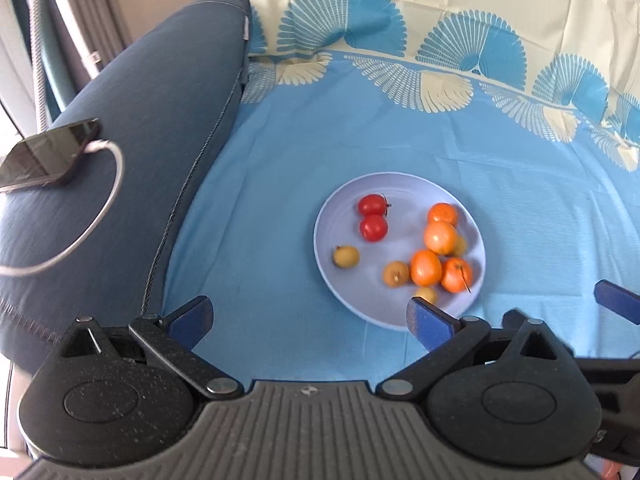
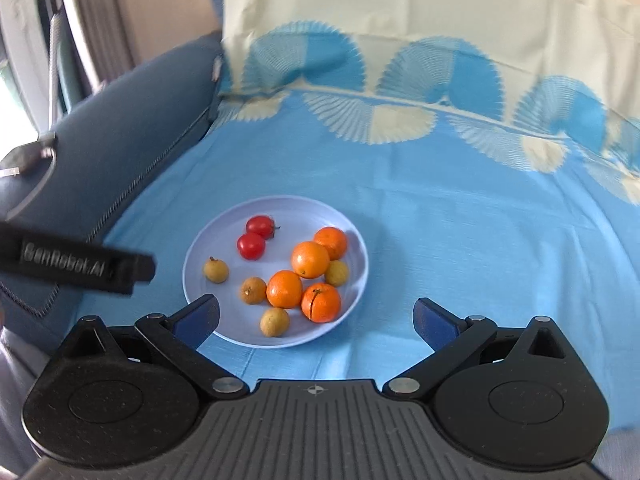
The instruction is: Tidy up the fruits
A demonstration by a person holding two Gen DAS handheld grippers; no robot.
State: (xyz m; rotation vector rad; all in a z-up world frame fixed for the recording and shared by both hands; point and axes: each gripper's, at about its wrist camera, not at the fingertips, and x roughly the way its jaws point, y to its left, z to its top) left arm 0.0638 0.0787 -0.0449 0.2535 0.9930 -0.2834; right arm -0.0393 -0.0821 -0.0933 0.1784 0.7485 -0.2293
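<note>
A pale lilac plate lies on a blue cloth. On it are two red tomatoes, several oranges and several small tan longans. My left gripper is open and empty, above the cloth just short of the plate's near rim. My right gripper is open and empty, its left finger over the plate's near rim. The left gripper's body also shows in the right wrist view, left of the plate.
A dark blue cushion lies on the left, with a phone and its white cable on it. A cream and blue patterned sheet rises behind the plate. A blue finger of the right gripper shows at the right edge.
</note>
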